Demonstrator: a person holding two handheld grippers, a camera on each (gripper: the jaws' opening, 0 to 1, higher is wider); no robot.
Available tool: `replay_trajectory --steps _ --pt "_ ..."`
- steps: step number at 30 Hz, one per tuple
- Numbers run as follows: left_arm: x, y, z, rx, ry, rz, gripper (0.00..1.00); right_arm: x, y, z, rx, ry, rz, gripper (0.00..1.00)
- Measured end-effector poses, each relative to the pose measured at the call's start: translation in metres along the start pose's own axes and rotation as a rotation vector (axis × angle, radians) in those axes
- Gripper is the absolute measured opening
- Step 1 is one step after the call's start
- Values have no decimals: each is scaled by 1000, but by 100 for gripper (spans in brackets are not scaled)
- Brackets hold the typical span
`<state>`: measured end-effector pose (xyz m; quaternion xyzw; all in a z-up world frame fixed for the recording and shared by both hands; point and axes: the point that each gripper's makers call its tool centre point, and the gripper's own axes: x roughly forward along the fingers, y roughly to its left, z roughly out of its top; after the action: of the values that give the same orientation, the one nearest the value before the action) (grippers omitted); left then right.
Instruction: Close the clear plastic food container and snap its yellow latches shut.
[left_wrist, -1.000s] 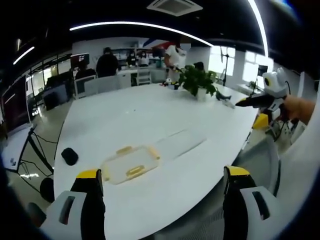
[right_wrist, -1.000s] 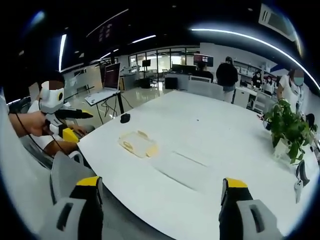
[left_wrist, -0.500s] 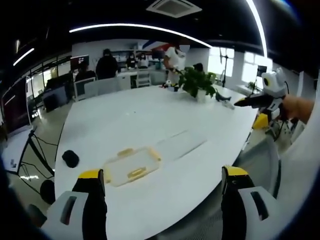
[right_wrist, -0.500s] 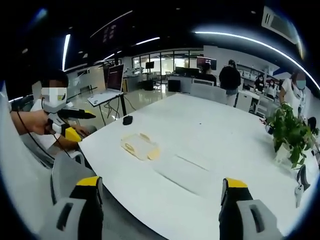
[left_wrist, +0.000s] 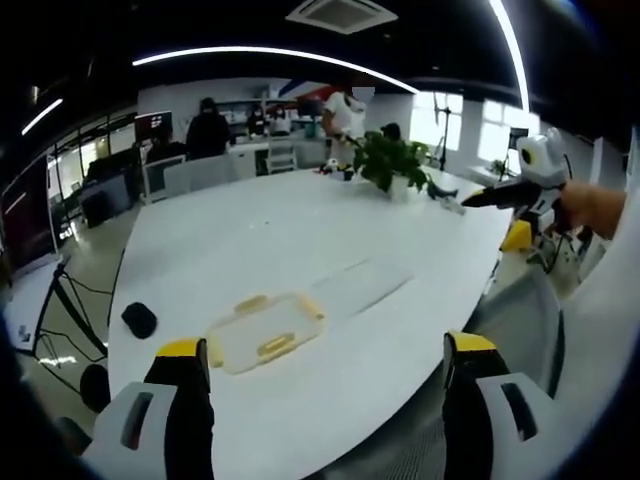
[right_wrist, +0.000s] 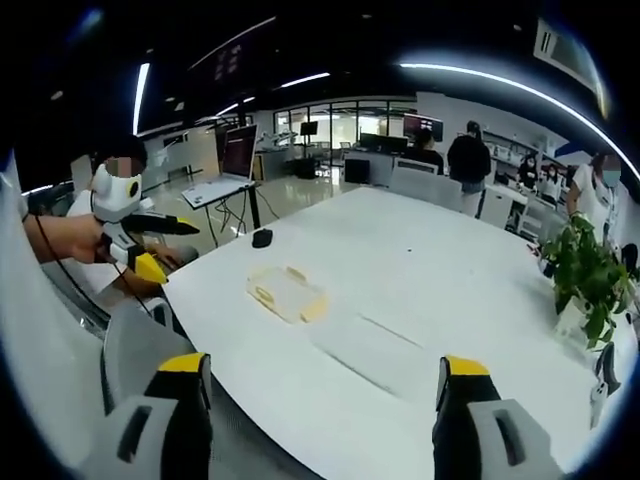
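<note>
The clear box (left_wrist: 262, 333) with yellow latches (left_wrist: 271, 345) sits on the white tabletop (left_wrist: 300, 240), just beside its flat lid (left_wrist: 358, 287). A fast push could slide the box away. The left gripper (left_wrist: 325, 375) and the right gripper (right_wrist: 320, 390) have jaws wide apart, holding nothing.

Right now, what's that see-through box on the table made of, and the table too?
The food container looks like clear plastic: the white table shows through it, and its yellow latches look like solid plastic. The table seems a smooth white laminate with a soft sheen, though that is unsure.
</note>
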<state>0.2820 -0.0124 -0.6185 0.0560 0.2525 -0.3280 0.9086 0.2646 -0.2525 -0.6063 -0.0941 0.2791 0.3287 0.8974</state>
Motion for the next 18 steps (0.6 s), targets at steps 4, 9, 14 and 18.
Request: replay_trajectory --steps 4,9,14,18 --pt "2 4 -1 17 10 -10 94 8 4 5 -19 4 18 94" --pt "6 12 -2 68 39 -36 92 17 9 12 -43 0 38 93" --pt "7 26 3 89 45 -46 92 27 11 17 -62 13 47 92" --pt "8 35 8 97 36 -60 91 33 11 22 -84 14 54 92"
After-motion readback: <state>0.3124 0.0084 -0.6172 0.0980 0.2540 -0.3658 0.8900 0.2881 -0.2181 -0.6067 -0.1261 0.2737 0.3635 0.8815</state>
